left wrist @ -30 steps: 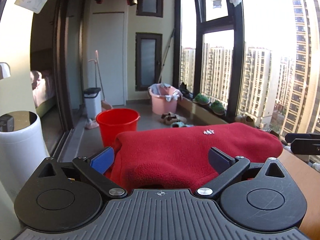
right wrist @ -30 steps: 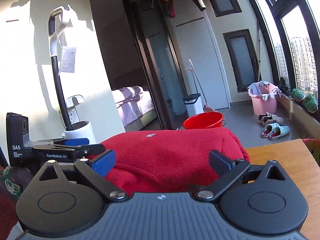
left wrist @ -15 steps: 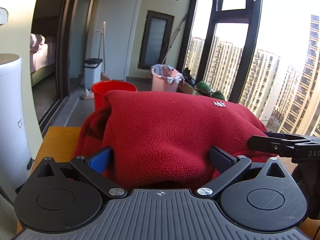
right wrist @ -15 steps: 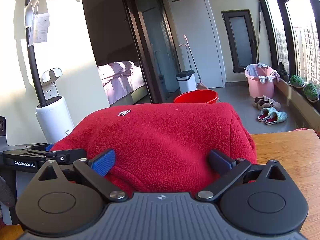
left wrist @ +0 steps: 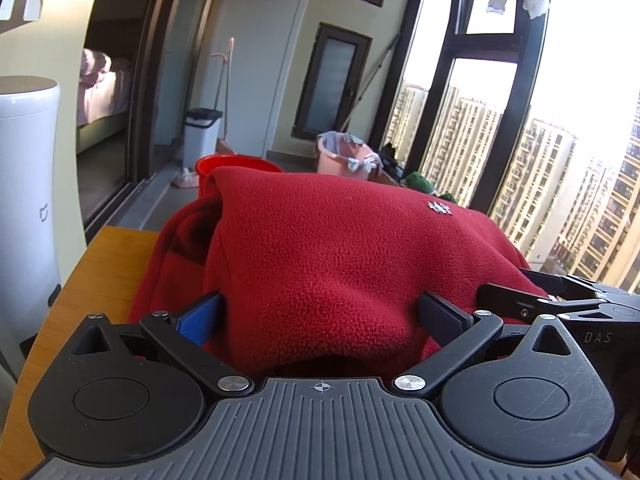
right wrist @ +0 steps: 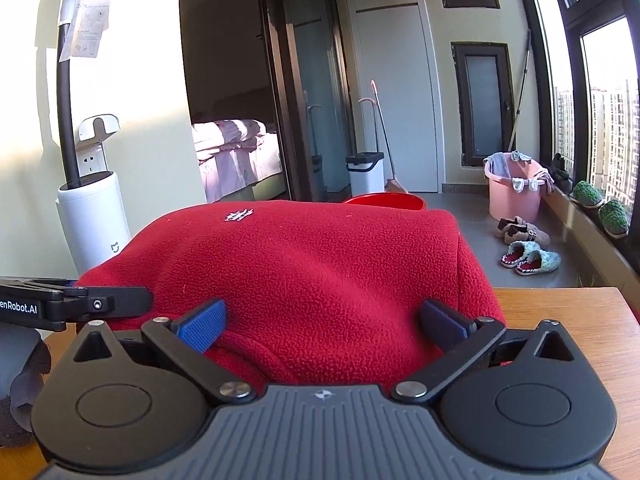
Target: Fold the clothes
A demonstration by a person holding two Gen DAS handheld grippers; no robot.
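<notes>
Left wrist view shows the red fleece garment (left wrist: 340, 264) bundled on the desk (left wrist: 104, 260), bulging between the spread fingers of the left gripper (left wrist: 320, 312), which is released, not pinching. The right gripper (right wrist: 320, 316) is likewise released around the fleece's other side; probably both have just laid a fold down. Only the left view shows the loose layers at the bundle's left edge; only the right view shows bare desk beside the fleece and slippers (right wrist: 532, 258) on the floor.
</notes>
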